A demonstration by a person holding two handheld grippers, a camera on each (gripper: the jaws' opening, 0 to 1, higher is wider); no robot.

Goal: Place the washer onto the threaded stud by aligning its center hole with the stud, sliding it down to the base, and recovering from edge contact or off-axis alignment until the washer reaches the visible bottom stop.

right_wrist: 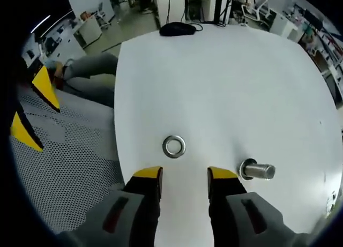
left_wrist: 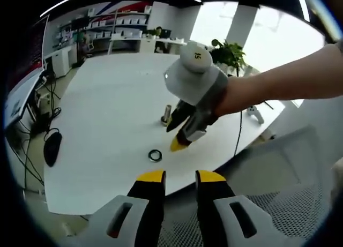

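A small metal washer (left_wrist: 155,155) (right_wrist: 174,146) lies flat on the white table (left_wrist: 107,107) (right_wrist: 225,86), close to its near edge. The short threaded stud (left_wrist: 166,115) (right_wrist: 257,171) stands on its base a little way off from the washer, bare. My right gripper (right_wrist: 185,174) (left_wrist: 174,137) hovers open just above the table, the washer lying ahead of the gap between its yellow tips and the stud to its right. My left gripper (left_wrist: 181,177) (right_wrist: 35,110) is open and holds nothing, off the table's edge, over a mesh chair.
A black mouse (left_wrist: 52,148) (right_wrist: 178,28) rests at the table's far side from the stud. A grey mesh chair (left_wrist: 289,204) (right_wrist: 64,166) sits beside the table edge. A person's bare forearm (left_wrist: 284,78) carries the right gripper. Desks and shelves stand beyond.
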